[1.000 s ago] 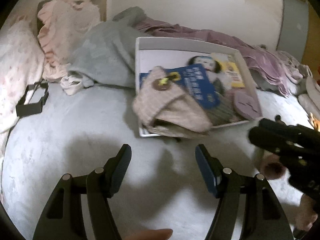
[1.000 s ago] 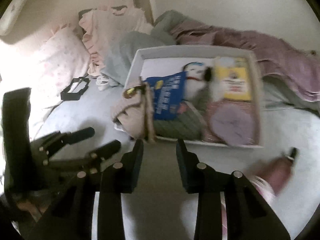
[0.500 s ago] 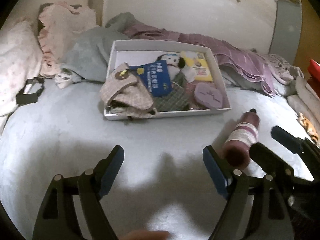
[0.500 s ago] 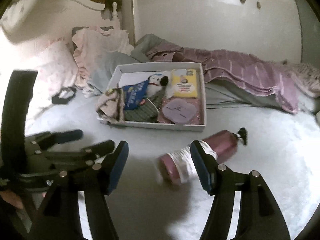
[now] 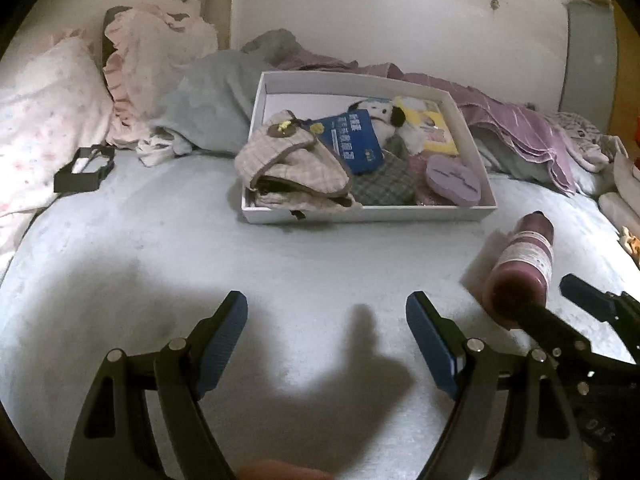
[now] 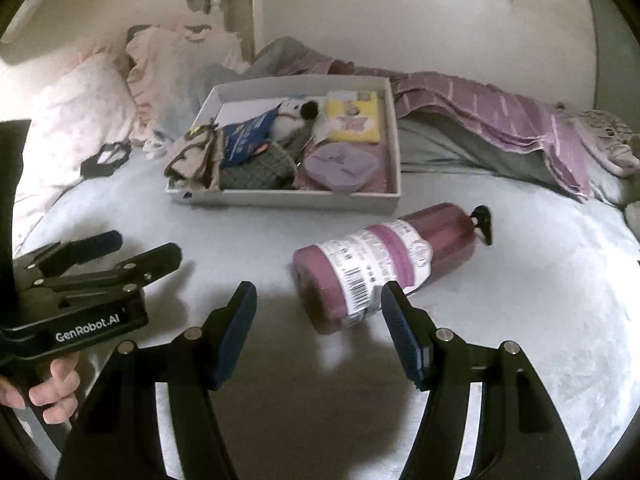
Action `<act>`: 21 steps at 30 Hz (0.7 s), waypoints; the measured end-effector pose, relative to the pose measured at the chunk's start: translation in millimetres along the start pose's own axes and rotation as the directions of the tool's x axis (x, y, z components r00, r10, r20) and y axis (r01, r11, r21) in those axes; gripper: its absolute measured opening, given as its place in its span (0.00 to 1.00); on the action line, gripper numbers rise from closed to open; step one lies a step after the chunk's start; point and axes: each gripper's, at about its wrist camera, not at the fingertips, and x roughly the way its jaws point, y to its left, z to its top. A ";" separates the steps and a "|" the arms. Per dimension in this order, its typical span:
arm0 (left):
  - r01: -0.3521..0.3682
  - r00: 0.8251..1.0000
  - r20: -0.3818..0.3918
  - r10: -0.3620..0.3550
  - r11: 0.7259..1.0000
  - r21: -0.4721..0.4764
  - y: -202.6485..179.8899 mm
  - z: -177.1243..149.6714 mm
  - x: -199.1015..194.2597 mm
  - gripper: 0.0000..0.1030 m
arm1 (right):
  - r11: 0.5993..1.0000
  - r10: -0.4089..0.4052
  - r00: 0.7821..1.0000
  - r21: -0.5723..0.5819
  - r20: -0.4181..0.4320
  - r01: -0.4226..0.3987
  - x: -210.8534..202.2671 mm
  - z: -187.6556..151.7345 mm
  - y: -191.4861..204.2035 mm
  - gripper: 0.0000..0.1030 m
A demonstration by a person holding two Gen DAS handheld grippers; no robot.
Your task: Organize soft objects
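The right gripper (image 6: 318, 330) gapes wide just short of the pump bottle (image 6: 384, 262) lying near the white box (image 6: 288, 200) of soft things — ease forward and close on the labelled middle so it can't roll. The left gripper (image 5: 326, 340) is also wide, empty. Legible: "GenRobot.AI"; the bottle's label shows only a barcode.

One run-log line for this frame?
left gripper open, empty | right gripper open, near pump bottle lying on bed | white box filled
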 end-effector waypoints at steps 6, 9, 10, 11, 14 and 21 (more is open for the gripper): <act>-0.008 0.998 0.062 0.004 0.998 0.057 -11.1 -2.2 -11.8 0.80 | 0.997 -0.041 0.996 -0.061 0.079 0.046 -15.2 -1.1 13.9 0.64; -0.010 0.997 0.079 0.005 0.997 0.070 -13.8 -2.5 -15.1 0.80 | 0.993 -0.059 0.991 -0.096 0.123 0.071 -23.3 -2.5 22.5 0.64; -0.013 0.996 0.084 0.007 0.997 0.072 -14.1 -2.6 -15.7 0.80 | 0.992 -0.058 0.990 -0.104 0.129 0.072 -24.7 -3.1 24.4 0.64; -0.018 0.996 0.084 0.012 0.997 0.070 -13.9 -2.5 -15.8 0.80 | 0.991 -0.056 0.990 -0.116 0.132 0.072 -25.9 -3.7 27.3 0.64; -0.013 0.997 0.074 0.009 0.998 0.062 -12.1 -1.9 -14.0 0.80 | 0.989 -0.058 0.989 -0.128 0.138 0.075 -27.2 -4.4 31.2 0.64; -0.009 0.998 0.061 0.005 0.998 0.057 -11.4 -2.3 -12.0 0.80 | 0.996 -0.030 0.998 -0.084 0.051 0.034 -13.1 -5.5 23.5 0.64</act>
